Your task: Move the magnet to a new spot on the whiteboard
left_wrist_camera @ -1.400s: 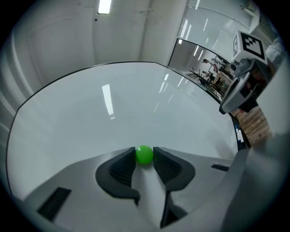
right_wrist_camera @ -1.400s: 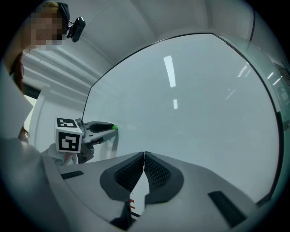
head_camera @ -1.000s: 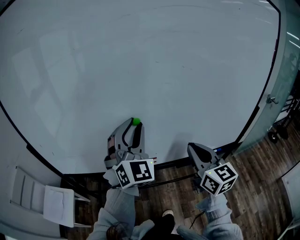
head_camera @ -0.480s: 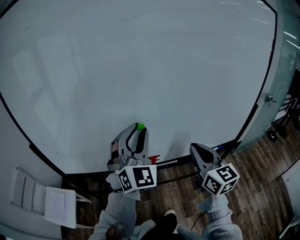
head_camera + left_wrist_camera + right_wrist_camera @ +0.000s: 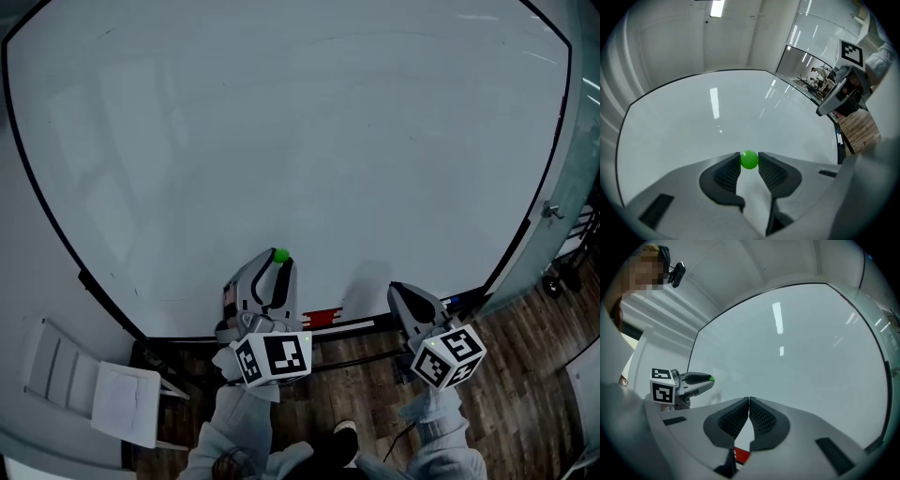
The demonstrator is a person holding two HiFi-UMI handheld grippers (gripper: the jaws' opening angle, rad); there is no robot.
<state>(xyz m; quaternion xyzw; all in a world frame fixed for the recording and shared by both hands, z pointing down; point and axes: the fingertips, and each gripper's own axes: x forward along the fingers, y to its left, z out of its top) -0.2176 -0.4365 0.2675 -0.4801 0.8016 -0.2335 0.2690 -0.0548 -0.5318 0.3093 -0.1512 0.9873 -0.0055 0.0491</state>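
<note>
1. The left gripper [image 5: 749, 158] had its 2 jaw tips pinched on the round green magnet [image 5: 749, 160].
2. The magnet sat before the lower middle of the whiteboard [image 5: 300, 141]; whether it touched was unclear.
3. The right gripper [image 5: 749, 402] had its jaws pressed together, empty, near the board's bottom edge.
4. A red object [image 5: 322, 318] lay on the ledge between the 2 grippers.

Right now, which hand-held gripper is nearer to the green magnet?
Left. The left hand-held gripper pinches the green magnet between its jaw tips at the whiteboard. The right hand-held gripper sits off to that magnet's right, jaws shut and empty, apart from it.
</note>
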